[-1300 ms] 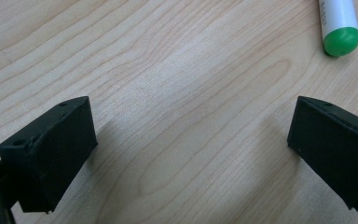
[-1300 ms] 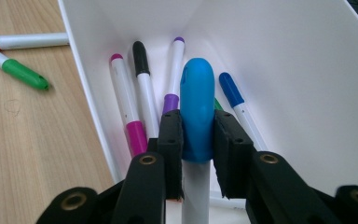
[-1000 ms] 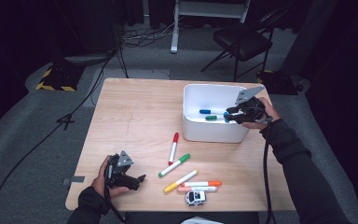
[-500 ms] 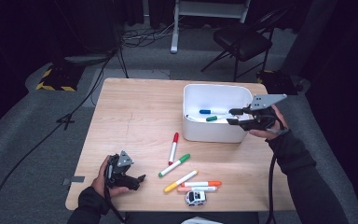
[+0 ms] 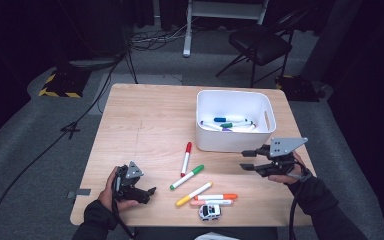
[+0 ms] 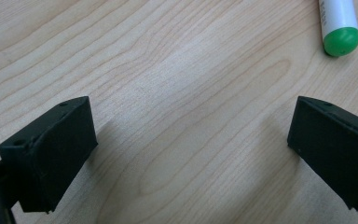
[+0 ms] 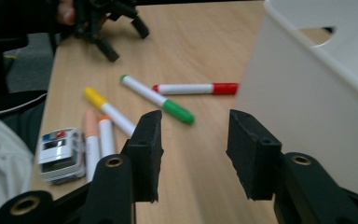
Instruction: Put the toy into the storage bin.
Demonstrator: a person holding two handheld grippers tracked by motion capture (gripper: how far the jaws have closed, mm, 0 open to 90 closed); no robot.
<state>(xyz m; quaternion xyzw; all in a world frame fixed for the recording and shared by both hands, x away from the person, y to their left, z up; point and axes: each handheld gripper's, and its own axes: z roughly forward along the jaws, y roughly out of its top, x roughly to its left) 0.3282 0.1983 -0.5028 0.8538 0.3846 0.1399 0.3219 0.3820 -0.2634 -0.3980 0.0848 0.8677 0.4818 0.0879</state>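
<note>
Dark floor surrounds the pale wooden table (image 5: 145, 125). Near the white plastic bin (image 5: 234, 141) lies a green-capped white marker (image 5: 187, 177), light, stiff, smooth; grip it mid-barrel. The right gripper (image 5: 246, 160) has just been opening, empty; the left gripper (image 5: 149, 193) is spread, empty.

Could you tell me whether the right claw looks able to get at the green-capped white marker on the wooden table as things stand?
Probably yes: the right claw is open and empty, with bare wooden table between it and the green-capped white marker.
</note>
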